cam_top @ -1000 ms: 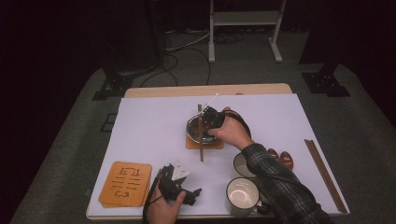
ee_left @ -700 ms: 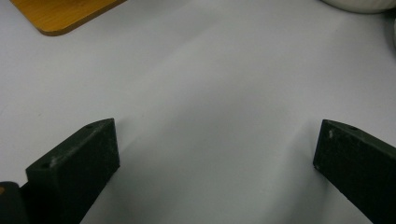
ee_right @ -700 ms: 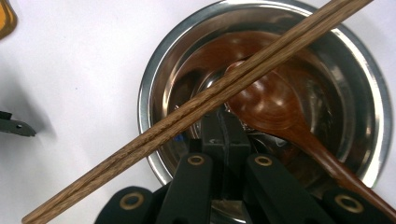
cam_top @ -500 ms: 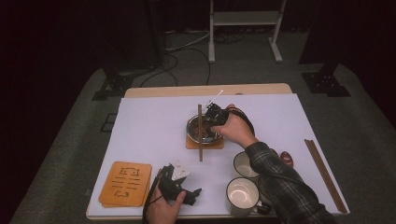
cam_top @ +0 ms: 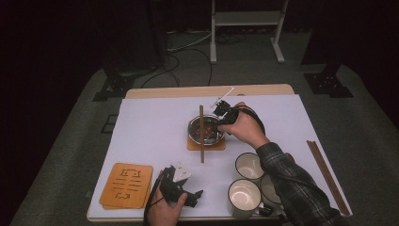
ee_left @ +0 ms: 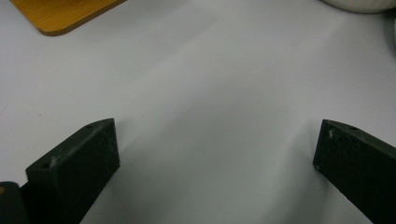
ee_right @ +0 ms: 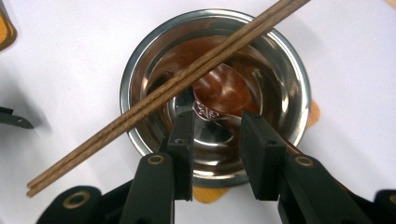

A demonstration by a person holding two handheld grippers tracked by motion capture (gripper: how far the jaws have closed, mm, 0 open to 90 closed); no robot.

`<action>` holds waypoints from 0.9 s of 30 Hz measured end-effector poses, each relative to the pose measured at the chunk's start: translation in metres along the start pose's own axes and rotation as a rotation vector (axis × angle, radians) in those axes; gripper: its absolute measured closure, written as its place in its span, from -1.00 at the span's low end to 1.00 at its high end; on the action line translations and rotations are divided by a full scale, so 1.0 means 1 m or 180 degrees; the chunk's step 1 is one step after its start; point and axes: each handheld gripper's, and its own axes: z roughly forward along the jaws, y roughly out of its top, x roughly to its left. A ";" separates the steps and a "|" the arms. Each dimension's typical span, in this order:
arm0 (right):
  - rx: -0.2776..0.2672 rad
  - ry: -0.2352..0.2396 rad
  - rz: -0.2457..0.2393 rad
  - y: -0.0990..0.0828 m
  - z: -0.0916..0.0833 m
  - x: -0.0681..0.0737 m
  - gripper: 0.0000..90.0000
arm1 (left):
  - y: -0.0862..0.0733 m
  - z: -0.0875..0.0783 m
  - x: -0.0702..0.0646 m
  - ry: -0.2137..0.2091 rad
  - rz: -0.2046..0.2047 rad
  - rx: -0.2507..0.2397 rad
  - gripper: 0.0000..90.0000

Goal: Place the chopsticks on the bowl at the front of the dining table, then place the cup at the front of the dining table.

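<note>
Dark floor and cables ring the white-covered bench (cam_top: 155, 122) that we see from the high view, where the steel bowl (cam_top: 205, 130) sits on an orange coaster near the middle, a pair of wooden chopsticks (cam_top: 201, 134) laid across its rim with the long axis running from far edge to near edge. Our right tongs (cam_top: 223, 113) hover just beyond the bowl's far right rim, the nearer hand by far; our left tongs (cam_top: 187, 195) rest by the near edge beside a wooden board (cam_top: 127, 185). From the left gripper view, the left tongs (ee_left: 215, 154) gape wide over bare white covering, holding nothing. From the right gripper view, the right tongs (ee_right: 215, 135) have just been opening, partly parted and gripping nothing, pointing down at a glossy brown spoon (ee_right: 224, 95) lying in the smooth bowl (ee_right: 140, 70), under the ridged chopsticks (ee_right: 154, 100).
</note>
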 end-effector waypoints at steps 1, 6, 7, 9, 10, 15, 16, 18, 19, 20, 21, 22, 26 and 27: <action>-0.0036 0.0003 -0.0007 -0.002 -0.005 -0.001 0.38 | 0.000 0.000 0.000 0.0000 -0.0003 -0.0003 -1.00; -0.0070 0.0004 0.0006 -0.008 -0.013 -0.004 0.34 | 0.000 0.000 0.000 -0.0007 -0.0023 -0.0009 -1.00; -0.0083 0.0001 0.0015 -0.010 -0.015 -0.005 0.33 | 0.000 0.000 0.000 -0.0007 -0.0022 -0.0009 -1.00; -0.0085 0.0001 0.0016 -0.013 -0.018 -0.007 0.32 | 0.000 0.000 -0.001 -0.0003 -0.0022 -0.0013 -1.00; -0.0095 0.0001 0.0033 -0.014 -0.020 -0.008 0.32 | 0.000 0.000 -0.001 -0.0002 -0.0022 -0.0014 -1.00; -0.0123 0.0000 0.0072 -0.023 -0.027 -0.012 0.32 | 0.000 0.000 0.000 -0.0007 -0.0021 -0.0005 -1.00; -0.0123 0.0000 0.0072 -0.023 -0.027 -0.012 0.32 | 0.000 0.000 0.000 -0.0007 -0.0021 -0.0005 -1.00; -0.0138 -0.0008 0.0080 -0.027 -0.029 -0.014 0.31 | 0.000 0.000 0.000 -0.0006 -0.0023 -0.0008 -1.00; -0.0141 -0.0003 0.0091 -0.028 -0.030 -0.014 0.30 | 0.000 0.000 -0.001 0.0001 -0.0022 -0.0011 -1.00; -0.0149 -0.0013 0.0102 -0.030 -0.031 -0.016 0.29 | 0.000 0.000 -0.001 0.0001 -0.0021 -0.0010 -1.00; -0.0163 -0.0007 0.0111 -0.033 -0.033 -0.018 0.28 | 0.000 0.000 0.000 -0.0001 -0.0022 -0.0010 -1.00; -0.0163 -0.0007 0.0111 -0.033 -0.033 -0.018 0.28 | 0.000 0.000 0.000 -0.0003 -0.0022 -0.0011 -1.00; -0.0183 -0.0038 0.0145 -0.042 -0.037 -0.023 0.26 | 0.000 0.000 0.000 -0.0004 -0.0016 -0.0004 -1.00; -0.0185 -0.0051 0.0153 -0.044 -0.038 -0.024 0.26 | 0.000 0.000 0.000 -0.0005 -0.0016 -0.0003 -1.00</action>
